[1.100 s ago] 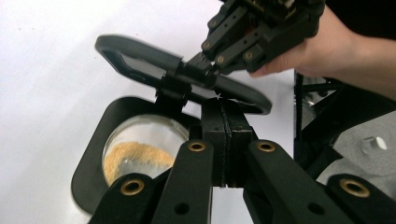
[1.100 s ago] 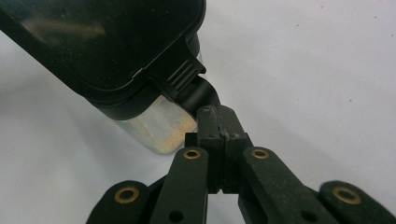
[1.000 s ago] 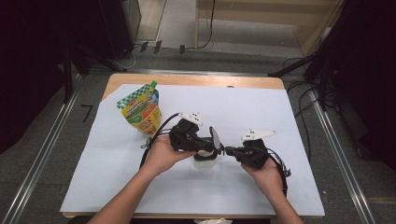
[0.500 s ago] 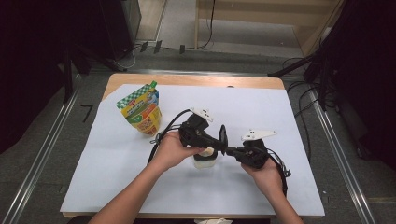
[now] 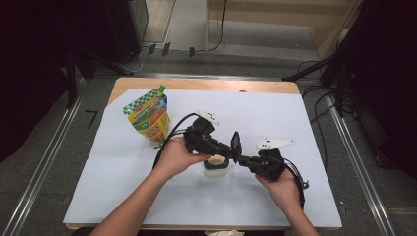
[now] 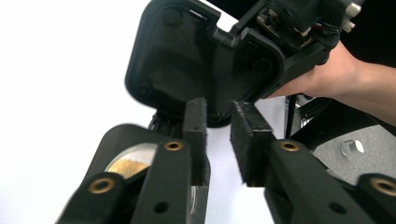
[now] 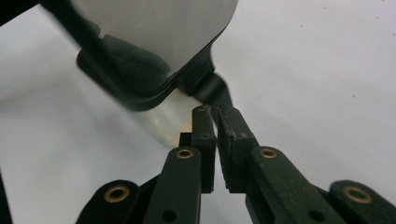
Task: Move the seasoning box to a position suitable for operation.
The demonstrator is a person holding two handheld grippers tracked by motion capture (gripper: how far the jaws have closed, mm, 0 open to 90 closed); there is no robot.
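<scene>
Table (image 5: 305,196): white sheet, work at centre.
Pouch (image 5: 147,117): upright, well apart to the left.
Jar (image 5: 216,165): small, translucent, lid hinged up, between both grippers.
Left gripper (image 6: 218,122): jaws have just been opening, nothing between them.
Right gripper (image 7: 214,113): nearly pressed together, pinching the black lid (image 7: 154,79) edge, it seems.
Risk: a slipping pinch could tip the jar and spill its contents.

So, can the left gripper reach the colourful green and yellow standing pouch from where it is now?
Probably yes. The pouch stands alone on the white sheet, beyond the left gripper, with bare sheet between them. Its jaws stand slightly apart, nothing between them.
</scene>
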